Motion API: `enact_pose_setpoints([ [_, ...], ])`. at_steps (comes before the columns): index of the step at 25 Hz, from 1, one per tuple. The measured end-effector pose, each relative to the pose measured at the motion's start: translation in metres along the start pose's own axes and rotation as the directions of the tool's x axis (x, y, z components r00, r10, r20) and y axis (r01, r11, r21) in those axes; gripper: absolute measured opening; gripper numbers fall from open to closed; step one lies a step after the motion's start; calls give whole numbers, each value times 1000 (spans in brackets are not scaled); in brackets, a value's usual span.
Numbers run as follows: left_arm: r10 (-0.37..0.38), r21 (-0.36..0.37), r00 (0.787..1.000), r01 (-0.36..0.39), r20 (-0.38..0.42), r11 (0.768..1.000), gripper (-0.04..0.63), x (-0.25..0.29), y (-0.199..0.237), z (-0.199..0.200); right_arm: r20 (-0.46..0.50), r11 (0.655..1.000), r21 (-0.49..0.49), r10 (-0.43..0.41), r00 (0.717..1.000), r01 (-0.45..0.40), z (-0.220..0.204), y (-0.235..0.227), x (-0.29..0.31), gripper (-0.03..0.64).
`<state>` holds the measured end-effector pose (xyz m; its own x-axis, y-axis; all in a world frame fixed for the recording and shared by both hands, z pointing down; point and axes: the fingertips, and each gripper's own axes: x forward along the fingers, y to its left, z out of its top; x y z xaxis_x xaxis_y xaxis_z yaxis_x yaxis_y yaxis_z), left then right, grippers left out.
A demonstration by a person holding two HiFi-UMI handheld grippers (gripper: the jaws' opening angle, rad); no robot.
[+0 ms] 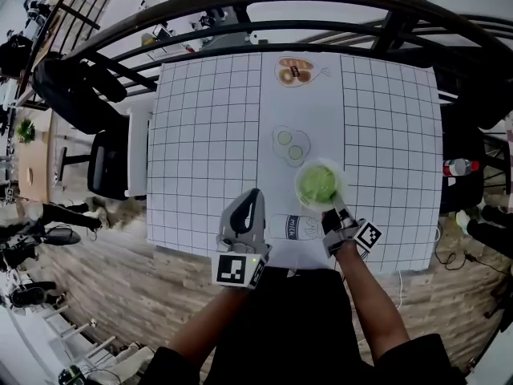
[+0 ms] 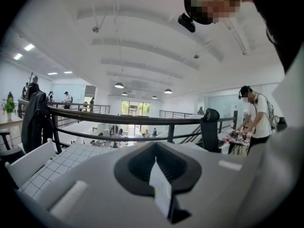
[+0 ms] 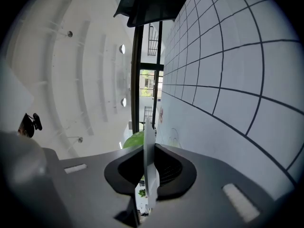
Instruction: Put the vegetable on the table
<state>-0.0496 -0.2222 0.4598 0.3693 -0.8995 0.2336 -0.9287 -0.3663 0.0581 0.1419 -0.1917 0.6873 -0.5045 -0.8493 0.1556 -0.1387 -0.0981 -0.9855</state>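
Right hand-held gripper [image 1: 335, 208] | clamps plate [image 1: 299, 189] rim | vegetable [image 1: 318, 184] round (axis indiscernible)

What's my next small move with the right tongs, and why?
Probably ease the right tongs open: they seem pinched on the rim of the pale round dish holding the leafy green vegetable, which looks settled on the gridded table.

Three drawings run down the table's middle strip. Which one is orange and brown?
The farthest drawing; the middle one and the nearest one show no orange.
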Motion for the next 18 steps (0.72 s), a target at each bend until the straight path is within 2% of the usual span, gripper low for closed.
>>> enact_pose_setpoints([
  [9, 14, 9, 1000, -14, -4, 1000, 8, -2, 3, -1, -23, 997, 11, -80, 997, 80, 0, -32, 11, 34],
  [15, 24, 8, 1000, -23, -10, 1000, 8, -6, 3, -6, -22, 994, -12, -104, 994, 104, 5, -50, 15, 32],
  [18, 29, 9, 999, -29, -19, 1000, 8, -6, 5, -8, -23, 995, 8, -104, 994, 104, 5, -55, 16, 32],
])
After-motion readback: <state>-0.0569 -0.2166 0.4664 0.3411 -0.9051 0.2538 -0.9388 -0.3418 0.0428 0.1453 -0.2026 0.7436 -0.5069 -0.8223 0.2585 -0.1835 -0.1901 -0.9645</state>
